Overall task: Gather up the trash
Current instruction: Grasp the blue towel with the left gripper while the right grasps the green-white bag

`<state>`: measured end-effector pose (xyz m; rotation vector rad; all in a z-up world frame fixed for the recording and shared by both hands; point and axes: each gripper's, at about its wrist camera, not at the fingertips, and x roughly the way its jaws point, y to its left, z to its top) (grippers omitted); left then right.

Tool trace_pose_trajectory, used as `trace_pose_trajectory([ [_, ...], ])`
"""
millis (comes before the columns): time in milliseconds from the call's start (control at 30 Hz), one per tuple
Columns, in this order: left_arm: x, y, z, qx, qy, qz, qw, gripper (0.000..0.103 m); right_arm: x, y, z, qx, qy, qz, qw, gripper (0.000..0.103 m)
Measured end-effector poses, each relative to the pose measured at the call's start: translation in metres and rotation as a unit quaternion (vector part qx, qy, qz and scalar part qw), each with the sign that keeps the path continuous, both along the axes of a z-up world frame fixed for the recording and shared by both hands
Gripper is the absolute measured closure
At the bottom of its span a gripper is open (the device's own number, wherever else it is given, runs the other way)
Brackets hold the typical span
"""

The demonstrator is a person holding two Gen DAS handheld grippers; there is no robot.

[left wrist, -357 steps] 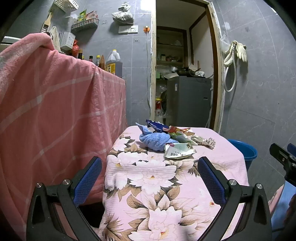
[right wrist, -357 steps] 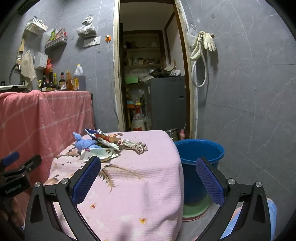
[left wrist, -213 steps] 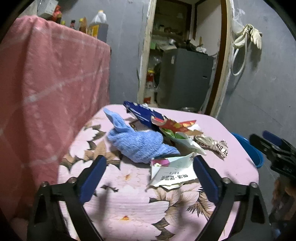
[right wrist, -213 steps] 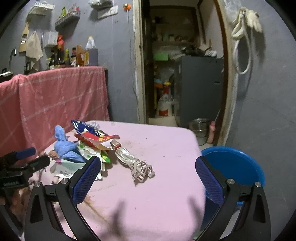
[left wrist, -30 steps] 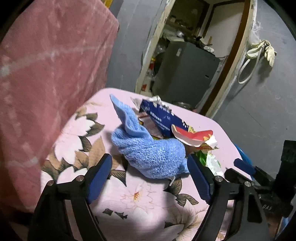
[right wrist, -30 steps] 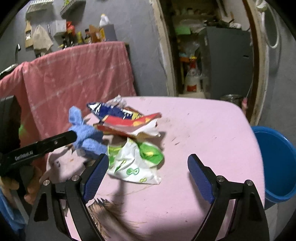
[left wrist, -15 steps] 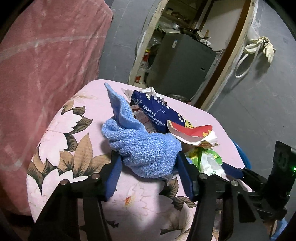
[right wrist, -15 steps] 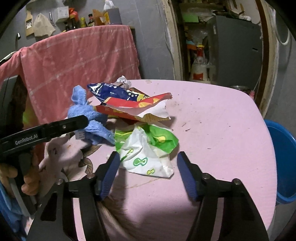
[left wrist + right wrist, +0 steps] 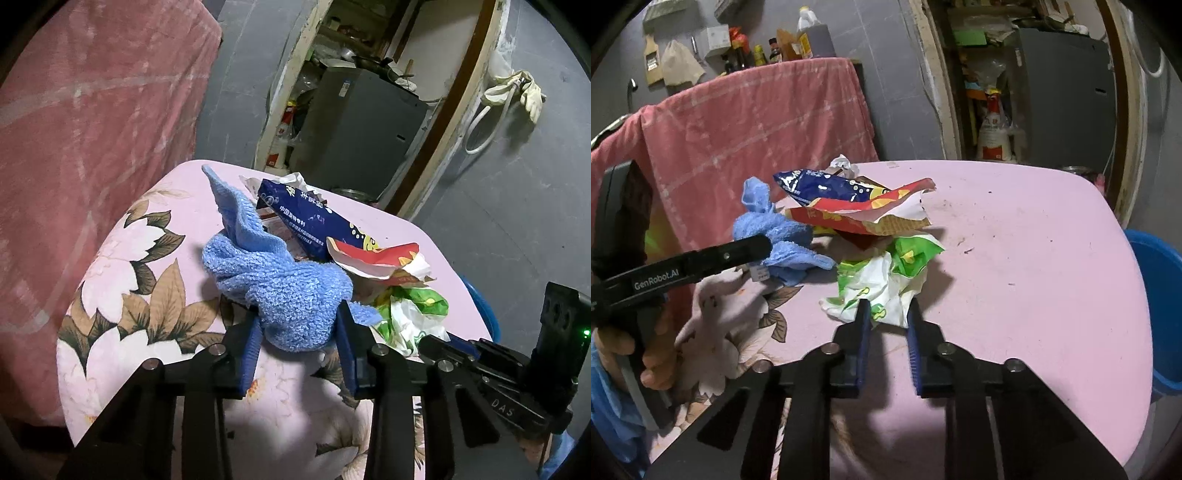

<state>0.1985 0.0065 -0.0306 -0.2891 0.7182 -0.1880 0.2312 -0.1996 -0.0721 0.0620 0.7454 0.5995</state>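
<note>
- left wrist view: the left gripper is closing its jaws on the near end of the blue cloth, and both blue pads are already pressing into its pile, so the cloth is being clamped while it is lying on the floral tablecloth.
- left wrist view: the dark blue wrapper, the red and white wrapper and the green and white bag are sitting in one heap just behind and to the right of the cloth, all on the table.
- left wrist view: the right gripper's black body is reaching in at the lower right, beside the green and white bag.
- right wrist view: the right gripper is closing its jaws too, with the near edge of the green and white bag pinched between the pads, which are standing almost together.
- right wrist view: the left gripper is showing side-on at the blue cloth, with a hand holding its handle.
- right wrist view: the blue bucket is standing beside the table's right edge, well apart from the heap; i cannot tell what is inside it.
- progress, as a judgement: the collecting is only starting; two items are being gripped but not lifted, and the two wrappers and a crumpled white scrap are waiting.
- left to do: probably carrying each piece over to the bucket, if that is the bin.
</note>
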Motion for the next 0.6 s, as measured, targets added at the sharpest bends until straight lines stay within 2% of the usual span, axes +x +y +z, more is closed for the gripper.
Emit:
trace_pose_trajectory([
  [33,-0.003,0.0,0.0,0.0,-0.002,0.001,1.0,0.072,-0.001,-0.001,0.0,0.003,0.001,0.002,1.0,0.097],
  [133,-0.013,-0.002,0.003,0.003,-0.009,0.005,0.9999,0.073,-0.007,-0.003,0.0,0.009,-0.002,0.003,1.0,0.098],
  [600,-0.062,-0.021,0.013,0.014,-0.041,-0.002,0.9991,0.073,-0.06,-0.018,0.019,-0.003,-0.07,-0.006,0.998,0.099],
])
